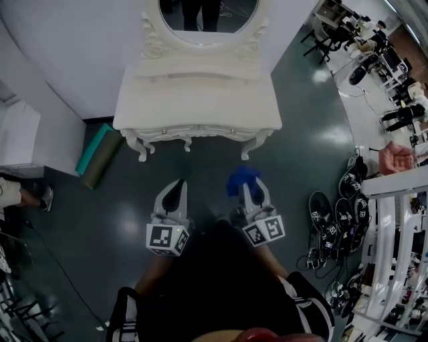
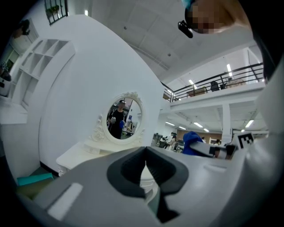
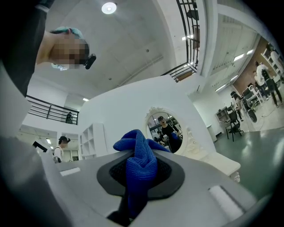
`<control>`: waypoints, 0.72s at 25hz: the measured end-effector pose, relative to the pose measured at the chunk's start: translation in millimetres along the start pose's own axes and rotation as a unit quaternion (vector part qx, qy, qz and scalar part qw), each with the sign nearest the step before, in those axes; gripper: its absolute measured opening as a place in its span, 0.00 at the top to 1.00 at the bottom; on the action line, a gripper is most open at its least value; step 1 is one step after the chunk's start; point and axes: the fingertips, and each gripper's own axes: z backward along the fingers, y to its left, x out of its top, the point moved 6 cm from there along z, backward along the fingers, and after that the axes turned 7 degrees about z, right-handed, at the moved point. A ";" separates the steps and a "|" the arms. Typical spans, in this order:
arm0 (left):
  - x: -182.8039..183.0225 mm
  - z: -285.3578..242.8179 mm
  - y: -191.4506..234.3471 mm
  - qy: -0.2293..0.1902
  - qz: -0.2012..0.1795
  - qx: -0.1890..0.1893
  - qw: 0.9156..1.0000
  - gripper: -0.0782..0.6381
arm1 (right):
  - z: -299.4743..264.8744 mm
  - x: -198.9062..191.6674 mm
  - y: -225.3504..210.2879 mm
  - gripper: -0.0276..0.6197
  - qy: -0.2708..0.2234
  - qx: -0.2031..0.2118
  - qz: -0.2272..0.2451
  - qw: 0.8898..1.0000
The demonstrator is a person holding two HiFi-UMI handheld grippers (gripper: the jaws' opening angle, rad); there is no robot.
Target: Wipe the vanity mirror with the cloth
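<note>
Pinching the cloth (image 3: 141, 165), right gripper (image 1: 249, 195) hangs well off the vanity (image 1: 197, 100); left gripper's (image 1: 175, 190) fingers (image 2: 128, 170) apparently touch.

- Bare dark grey glossy floor (image 1: 200, 170) lay open between the white carved vanity table (image 1: 197, 107) and the left gripper (image 1: 176, 187) and right gripper (image 1: 246, 190)
- A bunched blue microfibre cloth (image 1: 242, 177) jutted ahead of the right gripper
- The tabletop's depth stood before the oval white-framed mirror (image 1: 207, 20)
- A teal rolled mat (image 1: 93, 157) lay beside the table's left legs
- Black shoes and cables (image 1: 338, 214) and a white shelf rack (image 1: 398, 200) crowded the right
</note>
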 end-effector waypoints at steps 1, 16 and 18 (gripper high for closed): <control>1.1 0.7 5.2 0.000 -0.001 -0.001 1.000 0.88 | -3.4 -1.4 2.7 0.89 -0.002 -0.001 -0.001 1.000; 9.4 -35.2 30.5 0.003 0.010 0.028 1.000 0.88 | -59.1 -14.5 -17.8 0.89 0.005 0.011 -0.016 1.000; 10.7 -49.5 30.2 0.001 0.007 0.028 1.000 0.88 | -69.9 -14.3 -27.1 0.89 0.005 0.015 -0.016 1.000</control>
